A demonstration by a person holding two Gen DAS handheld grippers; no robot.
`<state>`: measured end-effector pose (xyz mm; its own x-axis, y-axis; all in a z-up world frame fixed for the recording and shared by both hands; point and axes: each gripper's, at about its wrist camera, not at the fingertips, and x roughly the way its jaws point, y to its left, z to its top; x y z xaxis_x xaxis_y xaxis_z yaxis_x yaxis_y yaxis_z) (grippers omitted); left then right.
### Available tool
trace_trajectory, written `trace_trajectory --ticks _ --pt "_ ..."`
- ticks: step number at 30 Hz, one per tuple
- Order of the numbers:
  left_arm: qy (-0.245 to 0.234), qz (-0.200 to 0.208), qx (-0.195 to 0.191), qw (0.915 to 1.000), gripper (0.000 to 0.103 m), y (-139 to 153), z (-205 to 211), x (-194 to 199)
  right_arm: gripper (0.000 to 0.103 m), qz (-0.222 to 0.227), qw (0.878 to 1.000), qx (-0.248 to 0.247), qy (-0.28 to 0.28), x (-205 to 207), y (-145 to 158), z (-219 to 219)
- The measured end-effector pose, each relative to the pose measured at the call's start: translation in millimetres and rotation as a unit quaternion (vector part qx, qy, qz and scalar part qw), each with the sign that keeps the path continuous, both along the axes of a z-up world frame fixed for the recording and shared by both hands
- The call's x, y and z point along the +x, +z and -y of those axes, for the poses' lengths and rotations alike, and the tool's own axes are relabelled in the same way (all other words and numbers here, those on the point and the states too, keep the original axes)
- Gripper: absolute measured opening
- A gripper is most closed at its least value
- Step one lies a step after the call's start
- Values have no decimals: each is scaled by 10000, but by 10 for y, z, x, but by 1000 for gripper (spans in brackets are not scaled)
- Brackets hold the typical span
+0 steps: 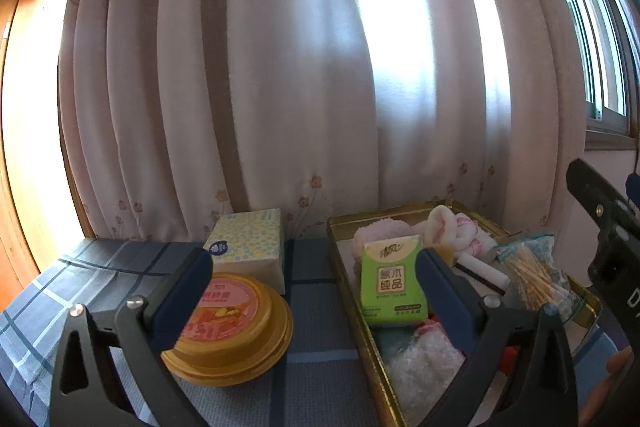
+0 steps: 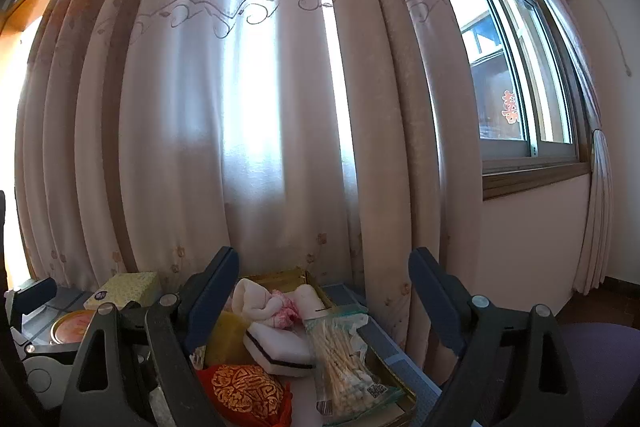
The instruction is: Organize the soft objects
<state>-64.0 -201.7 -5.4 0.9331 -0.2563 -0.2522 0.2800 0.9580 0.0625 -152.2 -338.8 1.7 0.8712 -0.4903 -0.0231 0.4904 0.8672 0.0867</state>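
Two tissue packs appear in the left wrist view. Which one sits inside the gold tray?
The green tissue pack sits in the gold tray. The yellow dotted tissue pack lies outside on the checked cloth, behind the yellow lidded tub.

Left tool (image 1: 314,281): jaws spread wide, blue pads facing each other, nothing gripped between them, pointing slightly downward. Right tool (image 2: 324,285): jaws likewise wide apart, pads clear of any contact, held level. Its black body shows at the left view's right edge.
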Motion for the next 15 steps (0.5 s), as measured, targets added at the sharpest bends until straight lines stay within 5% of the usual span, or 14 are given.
trace_trajectory --ticks 15 --pt "2 -23 -3 10000 103 -13 -17 1 88 -12 10000 5 5 4 4 7"
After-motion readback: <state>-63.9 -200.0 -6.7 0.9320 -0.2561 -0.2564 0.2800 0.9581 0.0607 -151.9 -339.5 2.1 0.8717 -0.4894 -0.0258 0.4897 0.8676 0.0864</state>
